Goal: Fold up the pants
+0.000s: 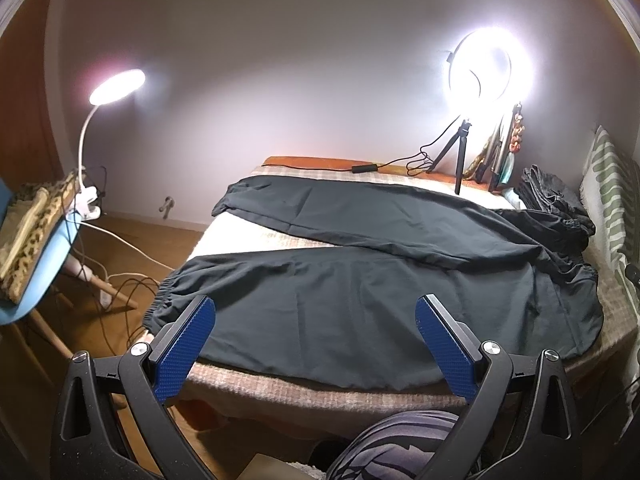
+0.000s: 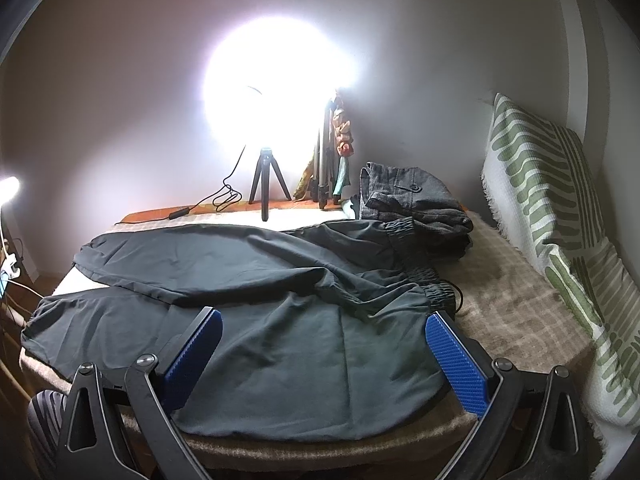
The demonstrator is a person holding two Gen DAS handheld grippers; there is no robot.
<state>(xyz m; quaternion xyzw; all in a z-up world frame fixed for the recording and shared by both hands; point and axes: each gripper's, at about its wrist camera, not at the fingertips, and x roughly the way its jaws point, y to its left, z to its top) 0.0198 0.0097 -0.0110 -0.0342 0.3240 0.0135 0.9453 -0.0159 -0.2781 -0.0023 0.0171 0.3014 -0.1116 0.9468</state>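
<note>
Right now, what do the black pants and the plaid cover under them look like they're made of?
Black pants: thin, smooth woven fabric, probably synthetic; matte with soft creases and gathered elastic cuffs. Beige plaid cover: soft, fuzzy blanket-like textile, judging by its napped surface.

Both tools look alike: the left gripper (image 1: 315, 312) and the right gripper (image 2: 323, 326) each have two black plastic fingers faced with blue, finely ribbed pads (image 1: 185, 350), carried on black linkage arms with triangular cut-outs. Round silver screws (image 2: 146, 359) sit at the pivots just behind the pads.
</note>
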